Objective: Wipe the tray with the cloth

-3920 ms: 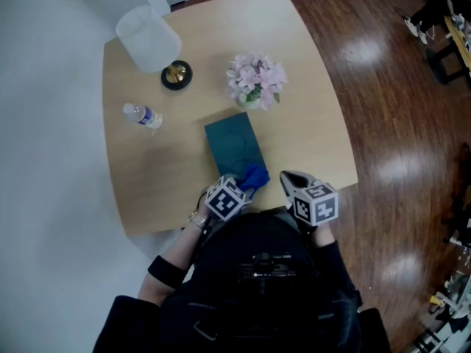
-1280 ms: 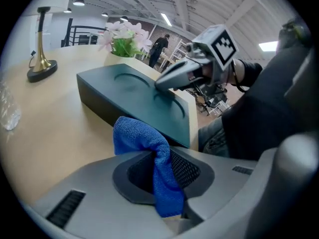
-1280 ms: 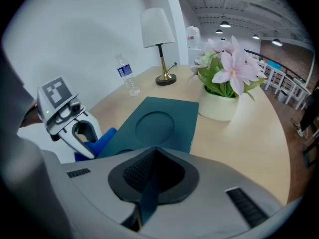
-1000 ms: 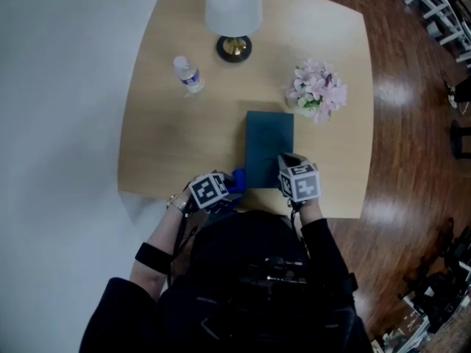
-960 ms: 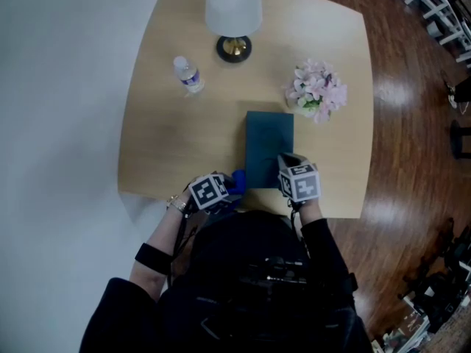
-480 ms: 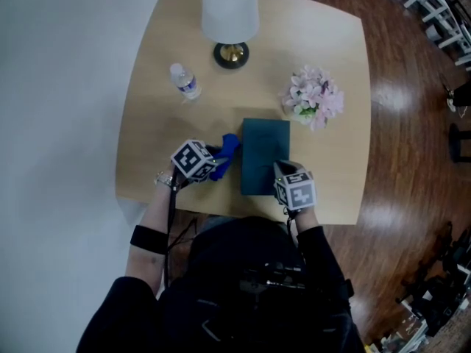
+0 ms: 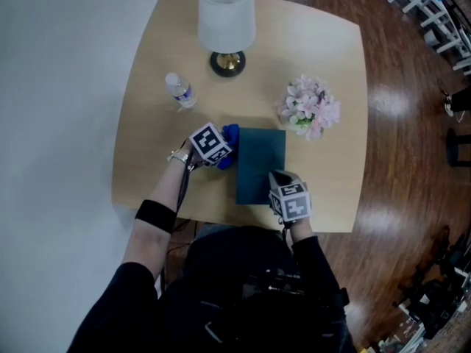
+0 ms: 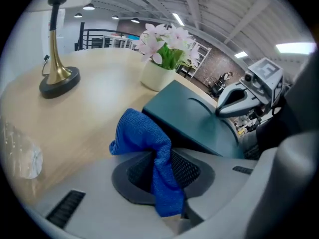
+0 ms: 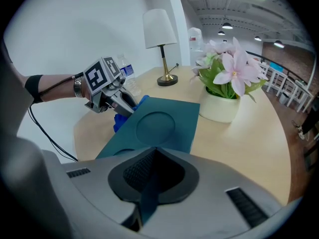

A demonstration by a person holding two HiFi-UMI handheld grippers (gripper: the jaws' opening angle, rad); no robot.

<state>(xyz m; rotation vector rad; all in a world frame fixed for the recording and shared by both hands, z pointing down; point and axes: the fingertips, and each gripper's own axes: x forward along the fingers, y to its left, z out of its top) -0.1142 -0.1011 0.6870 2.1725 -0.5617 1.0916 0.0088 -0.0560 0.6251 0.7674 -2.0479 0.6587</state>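
The teal tray [image 7: 260, 164] lies flat on the round wooden table [image 7: 154, 175], with a round recess [image 9: 155, 124] in its top. My left gripper [image 7: 224, 147] is beside the tray's far left corner. It is shut on a blue cloth [image 8: 144, 138], which hangs bunched out of the jaws just above the table. The cloth [image 7: 230, 134] touches or nearly touches the tray's left edge. My right gripper [image 7: 278, 176] is at the tray's near edge and is shut on that edge [image 9: 149, 193]. From the right gripper view the left gripper [image 9: 127, 103] shows at the tray's left side.
A white pot of pink flowers [image 7: 310, 109] stands just beyond the tray's far right corner. A lamp with a white shade [image 7: 227, 17] and brass base [image 8: 59, 78] is at the back. A small water bottle [image 7: 180, 92] stands at the left. Wooden floor lies to the right.
My left gripper has carried the cloth from the table's near edge away along the tray's left side to its far left corner. The right gripper stays on the tray's near edge.
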